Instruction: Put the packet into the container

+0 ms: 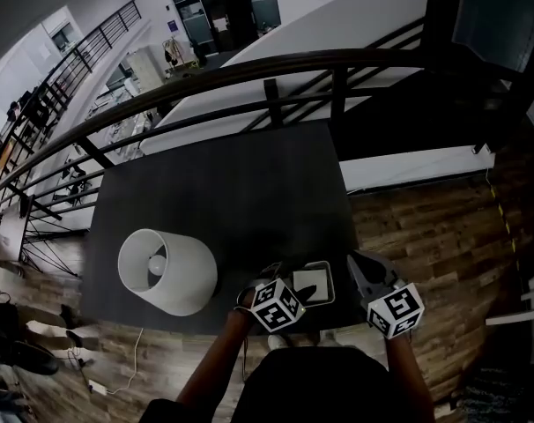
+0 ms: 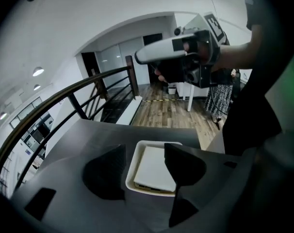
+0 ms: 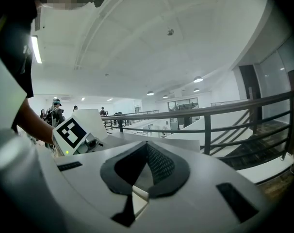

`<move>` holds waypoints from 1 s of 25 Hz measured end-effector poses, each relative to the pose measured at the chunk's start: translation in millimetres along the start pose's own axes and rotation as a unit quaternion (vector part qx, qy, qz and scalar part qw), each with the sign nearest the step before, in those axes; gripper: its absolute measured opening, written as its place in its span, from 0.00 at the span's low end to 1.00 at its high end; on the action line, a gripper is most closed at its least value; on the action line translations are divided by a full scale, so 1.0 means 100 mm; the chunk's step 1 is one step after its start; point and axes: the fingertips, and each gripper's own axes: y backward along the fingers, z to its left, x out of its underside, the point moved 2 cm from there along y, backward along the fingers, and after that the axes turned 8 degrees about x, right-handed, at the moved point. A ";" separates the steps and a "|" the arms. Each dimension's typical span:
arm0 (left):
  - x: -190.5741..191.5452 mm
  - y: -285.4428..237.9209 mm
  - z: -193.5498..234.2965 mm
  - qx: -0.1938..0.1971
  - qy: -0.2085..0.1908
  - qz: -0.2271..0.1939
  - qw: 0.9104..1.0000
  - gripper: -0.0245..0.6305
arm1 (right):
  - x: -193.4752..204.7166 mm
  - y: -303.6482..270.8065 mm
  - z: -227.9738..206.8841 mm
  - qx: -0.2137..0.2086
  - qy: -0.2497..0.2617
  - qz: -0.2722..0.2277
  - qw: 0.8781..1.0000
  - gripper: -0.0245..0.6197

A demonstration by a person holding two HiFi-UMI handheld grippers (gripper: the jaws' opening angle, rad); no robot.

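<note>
Already the packet seems to be sitting where the task wants it, so I am judging the placing step as done and the letting-go step as the one in hand.

At the far left of the bench (image 1: 223, 192) a white cylinder (image 1: 166, 271) is lying on its side, well apart from the work.

Next, the left tool (image 2: 145, 152) is hanging over the container (image 2: 131, 174) and pointing down at it. Its jaws are standing spread, one at each side, and they are pinching nothing. The packet (image 2: 154, 169) is showing between them but lower, inside the container.

The packet is looking flat, pale and rectangular. It is lying flat and filling most of the shallow white container, which has rounded corners and is standing near the front edge of the bench. At the packet's near edge a thin darker line is showing. I cannot tell whether that is a seam or a shadow.

At the right, the right tool (image 3: 147, 147) is pointing almost level, past the railing. Its jaws are pressed together and holding nothing.

For the next move, the left tool is needing only to go away cleanly, without catching the rim or pulling the packet.
</note>
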 end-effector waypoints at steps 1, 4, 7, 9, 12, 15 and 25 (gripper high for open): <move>-0.03 0.05 0.01 -0.008 0.005 -0.012 1.000 0.41 | 0.00 -0.01 0.02 0.000 -0.001 0.000 1.000 0.05; -0.11 0.22 0.04 -0.032 0.001 -0.043 0.999 0.25 | -0.01 -0.05 0.08 -0.003 -0.002 0.000 1.000 0.05; -0.20 0.40 0.09 -0.063 0.002 -0.084 0.994 0.08 | 0.00 -0.07 0.14 -0.010 0.002 -0.001 1.000 0.05; -0.25 0.52 0.11 -0.075 0.013 -0.113 0.991 0.05 | 0.01 -0.07 0.18 -0.014 0.005 -0.001 1.000 0.05; -0.33 0.72 0.15 -0.095 0.025 -0.151 0.984 0.05 | -0.01 -0.08 0.23 -0.014 0.004 -0.004 1.000 0.05; -0.42 0.92 0.19 -0.107 0.047 -0.206 0.972 0.05 | -0.04 -0.10 0.28 -0.017 0.008 -0.009 1.000 0.05; -0.51 1.43 0.21 -0.129 0.080 -0.332 0.931 0.05 | -0.12 -0.16 0.51 -0.042 0.007 -0.022 0.999 0.05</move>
